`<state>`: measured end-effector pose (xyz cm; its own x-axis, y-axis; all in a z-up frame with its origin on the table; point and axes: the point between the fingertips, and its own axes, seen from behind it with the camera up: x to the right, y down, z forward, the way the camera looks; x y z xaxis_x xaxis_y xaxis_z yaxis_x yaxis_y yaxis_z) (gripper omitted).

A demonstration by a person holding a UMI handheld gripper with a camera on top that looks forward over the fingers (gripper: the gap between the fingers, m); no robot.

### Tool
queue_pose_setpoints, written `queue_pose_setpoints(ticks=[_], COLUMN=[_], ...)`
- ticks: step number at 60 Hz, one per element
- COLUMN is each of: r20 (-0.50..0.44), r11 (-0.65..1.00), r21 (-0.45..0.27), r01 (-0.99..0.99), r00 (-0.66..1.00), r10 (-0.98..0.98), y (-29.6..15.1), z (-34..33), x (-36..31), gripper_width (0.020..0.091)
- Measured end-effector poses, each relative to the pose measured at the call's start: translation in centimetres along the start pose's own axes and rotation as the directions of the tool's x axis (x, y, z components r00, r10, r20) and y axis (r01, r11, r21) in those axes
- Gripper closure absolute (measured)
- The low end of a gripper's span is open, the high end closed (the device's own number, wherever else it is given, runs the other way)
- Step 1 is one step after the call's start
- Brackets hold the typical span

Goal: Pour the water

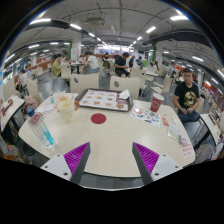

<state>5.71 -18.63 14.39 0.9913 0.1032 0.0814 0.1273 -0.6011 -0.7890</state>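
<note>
Well beyond open hand-held gripper (111,158): bottle (46,131).

Table (105,135) cream — red disc (98,118) at centre; claw (112,158) pads (77,155) magenta, striped; seated person (186,96) in black.

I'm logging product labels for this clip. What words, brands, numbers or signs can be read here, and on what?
None can be read.
Bottle label, ahead of the open gripper: too small.
Red can: print blurred.
Patterned tray: no legible text.
Papers: print too small.
</note>
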Motion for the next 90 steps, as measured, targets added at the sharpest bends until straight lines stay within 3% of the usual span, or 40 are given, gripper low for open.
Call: queue_pose_setpoints(ticks=[18, 32, 47, 61, 64, 68, 73, 77, 90], r20=[-0.049, -0.015, 0.128, 0.068, 0.055, 0.039, 0.025, 0.018, -0.007], r11=[0.999, 0.998, 0.999, 0.985, 0.982, 0.979, 0.977, 0.976, 0.983], r21=[-0.043, -0.063, 0.039, 0.134, 0.138, 0.154, 0.171, 0.184, 0.18], r01=[0.009, 0.001, -0.006, -0.113, -0.128, -0.13, -0.124, -0.114, -0.041], r00=[0.999, 1.0, 0.992, 0.992, 0.991, 0.991, 0.992, 0.993, 0.999], r10=[-0.011, -0.002, 0.001, 0.104, 0.121, 0.126, 0.122, 0.112, 0.043], y=[2.3, 5.5, 3.9, 0.2, 0.1, -0.3, -0.6, -0.9, -1.2], z=[-1.0, -2.4, -0.6, 6.6, 8.2, 9.5, 10.7, 10.9, 11.1], x=[-2.0, -11.3, -25.7, -29.6, -29.8, -29.7, -29.7, -29.6, -30.1], gripper_width=[0.0251, 0.0249, 0.0253, 0.026, 0.0285, 0.037, 0.0531, 0.055, 0.0709])
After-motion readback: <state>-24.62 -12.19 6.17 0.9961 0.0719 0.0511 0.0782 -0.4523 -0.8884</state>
